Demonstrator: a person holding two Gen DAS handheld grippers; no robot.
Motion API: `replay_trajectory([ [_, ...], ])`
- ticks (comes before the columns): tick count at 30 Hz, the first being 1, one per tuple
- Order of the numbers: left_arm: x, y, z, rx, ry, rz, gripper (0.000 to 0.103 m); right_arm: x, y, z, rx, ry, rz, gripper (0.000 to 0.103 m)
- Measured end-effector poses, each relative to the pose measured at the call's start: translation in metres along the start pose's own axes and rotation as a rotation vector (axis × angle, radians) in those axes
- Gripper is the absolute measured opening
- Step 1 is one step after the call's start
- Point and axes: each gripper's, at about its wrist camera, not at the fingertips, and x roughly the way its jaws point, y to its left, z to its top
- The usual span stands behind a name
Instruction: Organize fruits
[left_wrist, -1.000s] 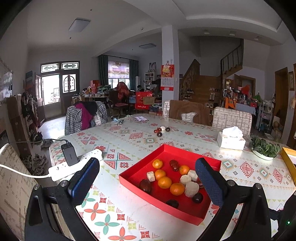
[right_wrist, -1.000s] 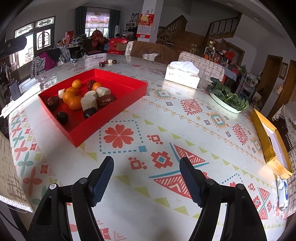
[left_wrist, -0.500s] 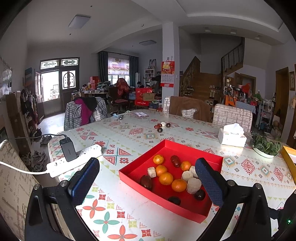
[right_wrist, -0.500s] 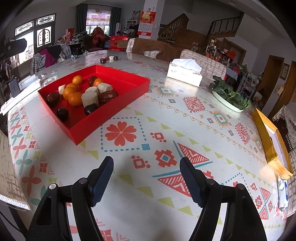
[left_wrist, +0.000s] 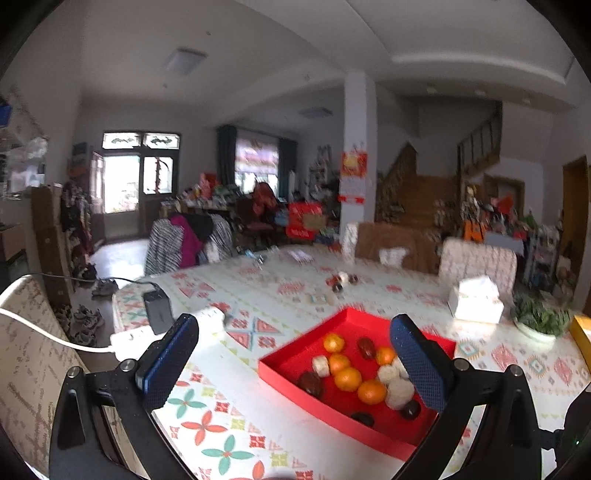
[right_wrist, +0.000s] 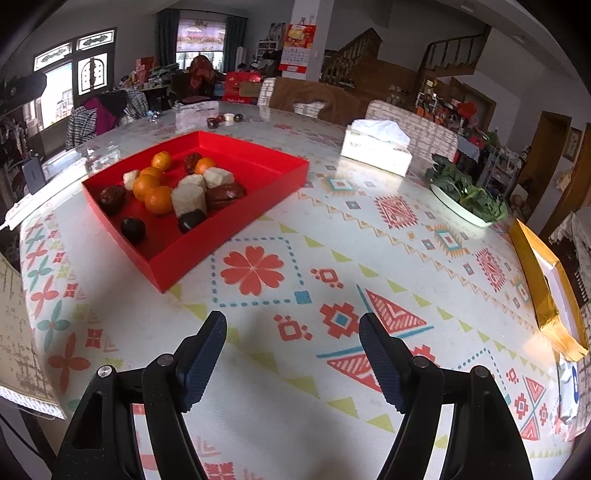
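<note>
A red tray (right_wrist: 258, 158) on the patterned table holds several oranges (right_wrist: 159, 199), dark dates (right_wrist: 225, 194) and pale cut chunks (right_wrist: 188, 199). It also shows in the left wrist view (left_wrist: 291, 369), with oranges (left_wrist: 347, 378) in it. My left gripper (left_wrist: 295, 354) is open and empty, above the table's near left side, short of the tray. My right gripper (right_wrist: 291, 339) is open and empty, over bare tablecloth to the near right of the tray. A few loose dates (right_wrist: 225, 119) lie at the far side of the table.
A white tissue box (right_wrist: 375, 149) and a plate of greens (right_wrist: 465, 199) stand at the back right. A yellow box (right_wrist: 546, 280) lies at the right edge. A power strip with charger (left_wrist: 159, 325) lies at the left edge. Chairs surround the table.
The left gripper has pulled back and swung left, so the tray sits further right and lower in its view. The right gripper has moved slightly nearer the tray. Both stay open.
</note>
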Motion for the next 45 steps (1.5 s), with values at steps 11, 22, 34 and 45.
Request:
replay_trajectory([
  [11,0.034,-0.005,-0.014,0.065,0.2,0.019,0.103,-0.016,0.031,0.032,-0.084,-0.072,0.067,0.079],
  [22,0.062,-0.005,-0.034,0.086,0.359,0.0,0.103,-0.013,0.04,0.039,-0.086,-0.057,0.085,0.079],
  [34,0.072,0.001,-0.045,0.076,0.406,-0.005,0.103,-0.004,0.053,0.039,-0.108,-0.036,0.095,0.079],
  [45,0.078,0.004,-0.047,0.071,0.417,-0.005,0.103,0.002,0.06,0.04,-0.112,-0.026,0.098,0.079],
])
